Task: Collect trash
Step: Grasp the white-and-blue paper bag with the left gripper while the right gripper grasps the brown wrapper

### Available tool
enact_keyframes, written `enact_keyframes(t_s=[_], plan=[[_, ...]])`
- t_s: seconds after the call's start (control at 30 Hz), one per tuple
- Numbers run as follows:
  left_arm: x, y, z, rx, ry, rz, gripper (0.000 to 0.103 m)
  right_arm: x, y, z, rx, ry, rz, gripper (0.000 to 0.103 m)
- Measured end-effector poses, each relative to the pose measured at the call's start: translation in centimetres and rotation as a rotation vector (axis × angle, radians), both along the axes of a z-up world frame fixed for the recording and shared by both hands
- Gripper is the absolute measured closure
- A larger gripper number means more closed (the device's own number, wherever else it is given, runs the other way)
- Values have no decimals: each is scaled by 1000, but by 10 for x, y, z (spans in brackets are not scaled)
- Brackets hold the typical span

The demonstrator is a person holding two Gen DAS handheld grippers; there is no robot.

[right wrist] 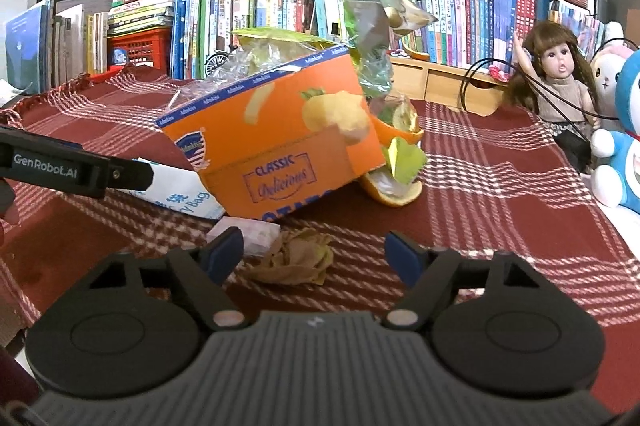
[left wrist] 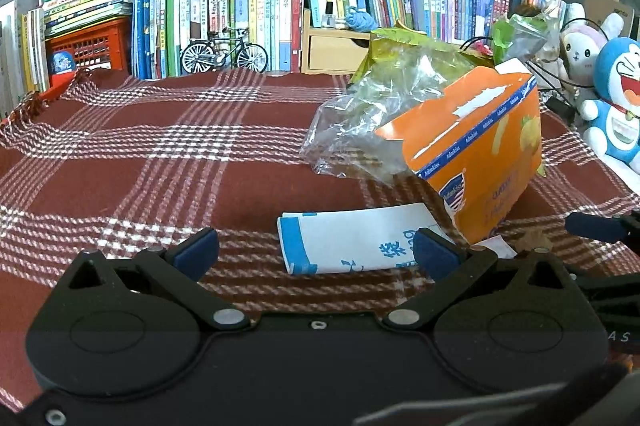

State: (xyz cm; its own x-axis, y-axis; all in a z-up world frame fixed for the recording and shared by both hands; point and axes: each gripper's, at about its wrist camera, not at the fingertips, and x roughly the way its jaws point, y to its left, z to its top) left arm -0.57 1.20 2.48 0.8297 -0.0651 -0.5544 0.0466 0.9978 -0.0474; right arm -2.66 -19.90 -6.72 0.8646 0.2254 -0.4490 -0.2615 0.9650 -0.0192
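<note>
On the red and white plaid cloth [left wrist: 160, 153] that covers the table, a heap of trash sits toward the right, in front of a long row of books [left wrist: 256, 9]. The biggest piece is an orange snack box [right wrist: 280, 141], torn open and tilted, printed with "CLASSIC Delicious". A crumpled clear plastic bag [left wrist: 360, 121] with a green edge lies behind and against it. A white and blue paper bag [left wrist: 360, 242] lies flat on the cloth at the box's left side, one end tucked under the box. Orange peel [right wrist: 396, 185] rests against the box's right corner, with a green wrapper scrap poking out above it. A crumpled brown paper wad [right wrist: 296, 262] lies in front of the box, just beside a small pale pink packet [right wrist: 250, 236].

The left gripper [left wrist: 316, 252] hovers low over the near end of the paper bag, its jaws wide apart and holding nothing. The right gripper [right wrist: 314, 256] is low over the brown wad, jaws likewise spread and empty, the wad lying between the blue fingertips [right wrist: 224, 254].

A doll [right wrist: 560, 85] and a blue plush toy [left wrist: 616, 97] stand at the table's right edge.
</note>
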Motion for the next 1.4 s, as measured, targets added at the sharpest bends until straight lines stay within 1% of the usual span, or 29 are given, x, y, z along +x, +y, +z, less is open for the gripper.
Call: enact_keyframes(t_s=[0.17,0.27,0.33,0.37,0.4,0.47,0.53,0.57,0.6,0.67,0.7,0.73,0.77,0.8,0.83,0.93,1.0,1.07,1.17,1.2,1.27,1.3,1.33,1.4], plan=[[2,-6,-6,30,12,-37,0,1,4,-1,6,4,13,21],[6,-9,-10,27,27,-52,0,2,5,-1,8,1,14,24],[10,-9,-12,-3,46,-59,0,3,6,-1,15,5,12,28],[12,-8,-13,-24,55,-60,0,4,6,-1,21,9,11,32],[15,-6,-14,-56,67,-58,0,4,5,-1,28,14,12,33],[19,-2,-16,-118,91,-54,5,4,5,-3,42,23,16,40],[23,3,-17,-179,103,-46,7,3,6,-4,50,29,19,43],[24,4,-17,-195,100,-38,8,2,6,-5,50,30,21,43],[25,5,-17,-206,97,-31,12,1,6,-6,47,30,22,44],[27,7,-17,-214,96,-11,23,-1,5,-7,42,23,17,45],[26,8,-17,-209,94,3,36,-3,5,-7,42,19,12,46],[26,9,-17,-203,94,12,52,-4,4,-7,45,16,9,46],[26,9,-16,-193,97,23,63,-5,2,-7,49,14,7,47],[27,11,-16,-187,103,40,81,-6,1,-6,52,11,4,48],[26,14,-16,-193,109,54,87,-7,0,-6,52,11,0,49],[22,25,-16,-242,123,72,94,-8,-1,-6,57,9,-13,50],[17,29,-14,-247,122,74,96,-8,-1,-6,56,4,-21,52],[9,31,-12,-233,116,68,97,-11,0,-5,46,-8,-27,55],[-7,30,-6,-173,101,35,96,-14,2,-4,34,-21,-29,55],[-12,27,-5,-150,96,16,95,-15,1,-3,32,-23,-30,55],[-19,23,-4,-95,90,-40,87,-16,-1,-3,30,-21,-29,54],[-20,21,-3,-65,87,-54,71,-15,-2,-3,29,-19,-28,54],[-20,18,-3,-30,79,-64,50,-16,-2,-3,28,-18,-28,54],[-22,11,-3,36,51,-75,36,-16,-3,-4,28,-15,-24,54]])
